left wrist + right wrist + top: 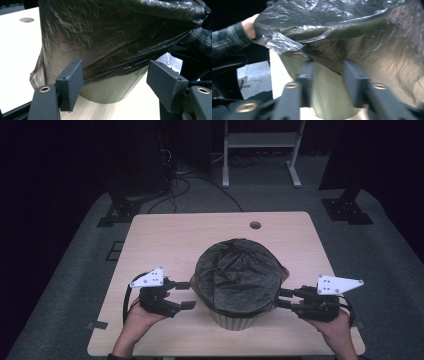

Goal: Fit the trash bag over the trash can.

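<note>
Both tongs are held level at the counter's (150,232) near edge, left tongs (186,295) wide open and empty, right tongs (283,298) narrower, gripping nothing; the bagged bin (237,280) stands upright between them.

The high view is dim, with a purplish cast: the pale wooden table top (165,232) catches soft light from above while the room behind sinks into black. The crinkled black plastic bin liner (112,32) throws small white glints along its creases. The left gripper view is sharp and evenly lit. The right gripper view is smeared by motion blur, its near black jaws soft-edged and out of focus.
</note>
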The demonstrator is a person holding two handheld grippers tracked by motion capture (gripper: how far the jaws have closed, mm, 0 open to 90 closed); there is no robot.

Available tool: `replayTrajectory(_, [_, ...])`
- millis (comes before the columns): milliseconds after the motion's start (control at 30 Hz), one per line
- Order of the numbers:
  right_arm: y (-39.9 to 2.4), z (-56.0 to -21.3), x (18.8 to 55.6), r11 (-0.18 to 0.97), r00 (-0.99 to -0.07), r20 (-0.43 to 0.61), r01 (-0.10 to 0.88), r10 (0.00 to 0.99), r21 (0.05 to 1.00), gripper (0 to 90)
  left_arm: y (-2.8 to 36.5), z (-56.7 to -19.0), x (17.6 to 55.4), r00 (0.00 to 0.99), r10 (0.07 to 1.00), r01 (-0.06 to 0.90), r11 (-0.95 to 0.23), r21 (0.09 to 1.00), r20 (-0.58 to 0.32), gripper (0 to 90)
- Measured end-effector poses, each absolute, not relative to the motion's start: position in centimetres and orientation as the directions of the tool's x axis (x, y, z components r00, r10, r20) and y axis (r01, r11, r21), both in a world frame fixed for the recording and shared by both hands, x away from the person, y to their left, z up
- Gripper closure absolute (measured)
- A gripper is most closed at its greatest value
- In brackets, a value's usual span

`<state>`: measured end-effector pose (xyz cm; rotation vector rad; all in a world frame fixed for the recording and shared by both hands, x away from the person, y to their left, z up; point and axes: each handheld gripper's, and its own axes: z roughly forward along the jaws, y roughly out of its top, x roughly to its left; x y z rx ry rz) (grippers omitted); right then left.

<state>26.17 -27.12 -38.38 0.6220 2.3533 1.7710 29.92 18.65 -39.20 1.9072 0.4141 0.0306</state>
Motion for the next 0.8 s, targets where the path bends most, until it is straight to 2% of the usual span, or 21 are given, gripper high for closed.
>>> replayTrajectory(33, [-27.1, -38.4, 26.2, 0.223, -0.909, 0.144, 0.246, 0.392, 0.943, 78.9, 18.5, -39.2, 29.9, 0.938, 0.295, 0.271, -0.309, 0.912, -0.179, 28.2])
replayTrajectory(100, [-27.1, -38.4, 26.2, 0.222, -0.915, 0.152, 0.248, 0.373, 0.943, 88.7, 18.1, -39.3, 29.9, 0.943, 0.277, 0.268, -0.302, 0.915, -0.185, 27.7])
replayTrajectory(133, [-27.1, -38.4, 26.2, 0.221, -0.917, 0.156, 0.250, 0.368, 0.943, 90.0, 17.9, -39.3, 29.9, 0.945, 0.268, 0.266, -0.305, 0.914, -0.186, 27.2])
replayTrajectory(333, [-27.1, -38.6, 26.0, 0.233, -0.923, 0.176, 0.265, 0.342, 0.936, 90.0, 16.8, -39.3, 29.6, 0.952, 0.258, 0.243, -0.300, 0.923, -0.167, 19.4])
replayTrajectory(433, [-27.2, -38.7, 25.9, 0.230, -0.923, 0.181, 0.268, 0.339, 0.936, 90.0, 16.2, -39.4, 29.6, 0.953, 0.261, 0.234, -0.303, 0.924, -0.156, 19.3])
replayTrajectory(500, [-27.1, -38.6, 25.9, 0.230, -0.926, 0.180, 0.265, 0.333, 0.936, 90.0, 15.9, -39.4, 29.4, 0.954, 0.270, 0.219, -0.320, 0.922, -0.133, 23.2])
replayTrajectory(567, [-27.1, -38.6, 25.8, 0.228, -0.928, 0.186, 0.267, 0.323, 0.937, 90.0, 16.0, -39.5, 29.1, 0.956, 0.270, 0.204, -0.325, 0.923, -0.116, 34.9])
replayTrajectory(667, [-27.0, -38.6, 25.6, 0.233, -0.930, 0.187, 0.267, 0.316, 0.935, 90.0, 16.0, -39.4, 28.7, 0.961, 0.265, 0.170, -0.339, 0.925, -0.080, 64.6])
replayTrajectory(767, [-26.9, -38.7, 25.5, 0.245, -0.932, 0.186, 0.268, 0.312, 0.932, 90.0, 15.9, -39.4, 28.4, 0.971, 0.227, 0.156, -0.350, 0.924, -0.078, 86.0])
replayTrajectory(800, [-26.8, -38.8, 25.4, 0.253, -0.931, 0.188, 0.272, 0.312, 0.929, 90.0, 15.8, -39.4, 28.4, 0.972, 0.219, 0.157, -0.353, 0.922, -0.082, 89.6])
